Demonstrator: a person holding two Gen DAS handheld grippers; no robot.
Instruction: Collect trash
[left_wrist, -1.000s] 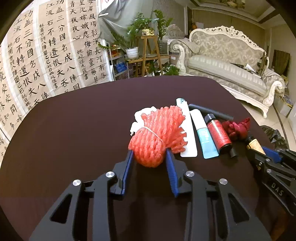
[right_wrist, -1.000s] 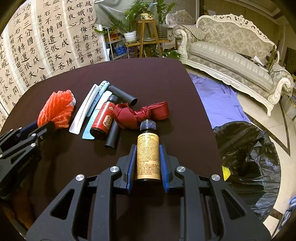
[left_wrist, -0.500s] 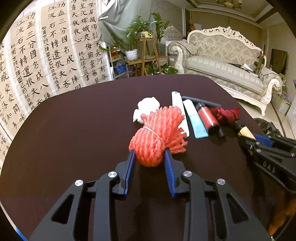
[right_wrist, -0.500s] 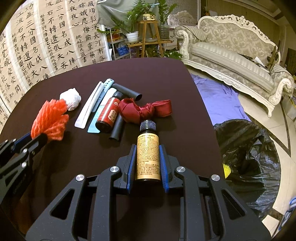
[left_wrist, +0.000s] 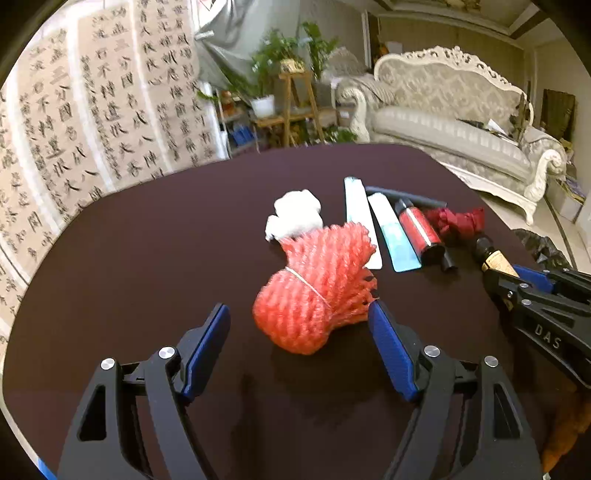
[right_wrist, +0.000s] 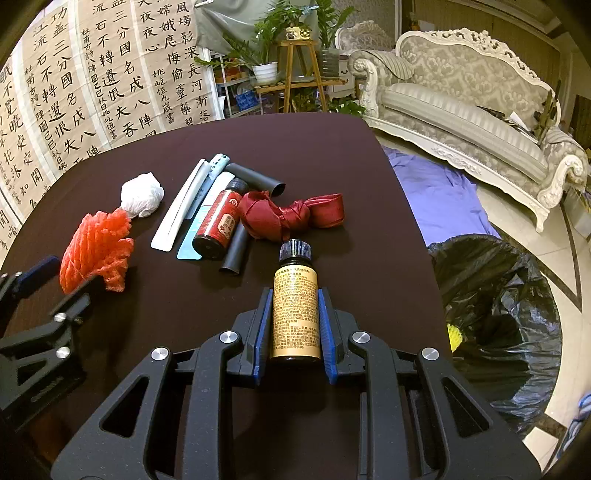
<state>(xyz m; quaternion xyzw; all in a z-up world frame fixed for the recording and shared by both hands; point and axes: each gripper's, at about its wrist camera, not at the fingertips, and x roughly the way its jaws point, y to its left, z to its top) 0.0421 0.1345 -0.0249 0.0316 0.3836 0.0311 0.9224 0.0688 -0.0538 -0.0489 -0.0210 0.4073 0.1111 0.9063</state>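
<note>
The left tongs (left_wrist: 299, 332) are opening around the red foam net (left_wrist: 314, 291) on the table (left_wrist: 147, 258), light and springy, best pinched at its tied waist, while the right tongs (right_wrist: 294, 314) clamp the hard, smooth bottle (right_wrist: 295, 314).

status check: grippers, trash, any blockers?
Left gripper jaws opening, red foam net loose between them on table. Right gripper shut on brown bottle. Bin bag open, path unobstructed.
</note>
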